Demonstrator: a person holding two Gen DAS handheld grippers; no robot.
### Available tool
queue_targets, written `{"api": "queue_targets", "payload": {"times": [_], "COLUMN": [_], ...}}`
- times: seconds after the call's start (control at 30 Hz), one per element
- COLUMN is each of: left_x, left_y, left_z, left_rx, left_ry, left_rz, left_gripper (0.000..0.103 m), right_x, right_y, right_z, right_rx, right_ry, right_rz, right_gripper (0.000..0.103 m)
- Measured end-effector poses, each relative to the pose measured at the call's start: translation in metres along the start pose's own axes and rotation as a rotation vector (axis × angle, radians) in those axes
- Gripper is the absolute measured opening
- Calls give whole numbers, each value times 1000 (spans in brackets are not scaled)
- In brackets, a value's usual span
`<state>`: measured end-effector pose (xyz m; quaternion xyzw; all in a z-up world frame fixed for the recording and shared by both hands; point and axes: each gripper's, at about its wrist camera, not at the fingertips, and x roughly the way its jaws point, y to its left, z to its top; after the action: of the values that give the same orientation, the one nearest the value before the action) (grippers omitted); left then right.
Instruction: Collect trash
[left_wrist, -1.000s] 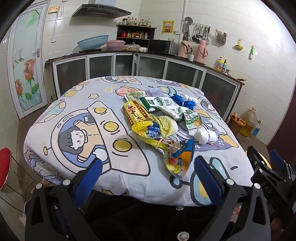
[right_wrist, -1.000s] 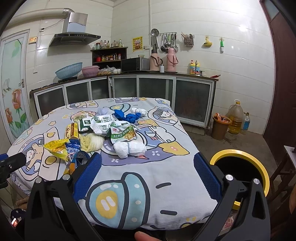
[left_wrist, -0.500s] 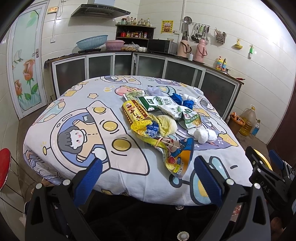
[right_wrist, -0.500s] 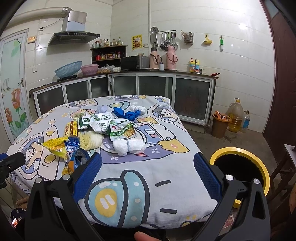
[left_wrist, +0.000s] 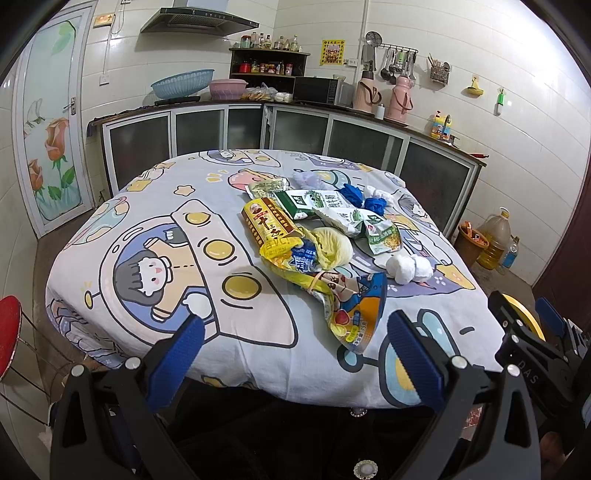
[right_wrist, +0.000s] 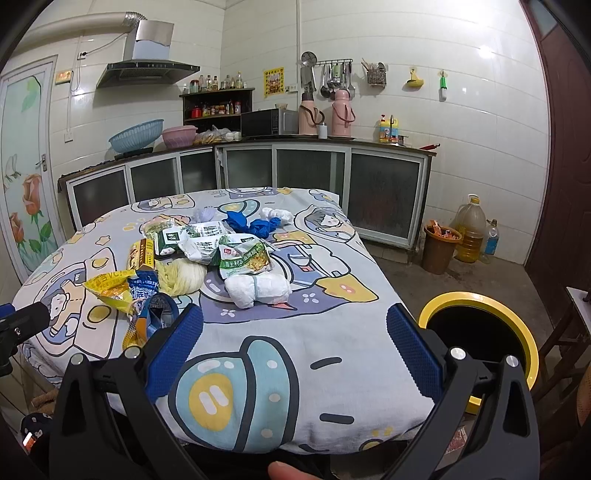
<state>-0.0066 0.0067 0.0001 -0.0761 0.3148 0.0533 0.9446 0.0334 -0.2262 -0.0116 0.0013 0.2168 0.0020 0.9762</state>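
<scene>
Cartoon tablecloth (left_wrist: 155, 236) strewn with wrappers, yellow "VC" packet (left_wrist: 280, 246), both tools (left_wrist: 293, 347) (right_wrist: 293, 341) spread, empty

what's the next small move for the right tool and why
Probably ease the right tool forward to the white wad: it is open and empty short of the table edge, the wad is the nearest trash ahead, and the yellow-rimmed bin stands just right.

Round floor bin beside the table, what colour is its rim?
Yellow rim; clearest in the right wrist view.
</scene>
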Motion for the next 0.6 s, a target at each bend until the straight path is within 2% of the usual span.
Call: {"api": "queue_targets", "payload": {"times": [0.6], "left_x": [0], "left_y": [0], "left_z": [-1], "left_rx": [0], "left_ry": [1], "left_rz": [0], "left_gripper": [96], "right_x": [0], "right_y": [1], "right_z": [-2], "right_rx": [-1], "right_ry": [2], "right_rz": [-2], "right_gripper": [96]}}
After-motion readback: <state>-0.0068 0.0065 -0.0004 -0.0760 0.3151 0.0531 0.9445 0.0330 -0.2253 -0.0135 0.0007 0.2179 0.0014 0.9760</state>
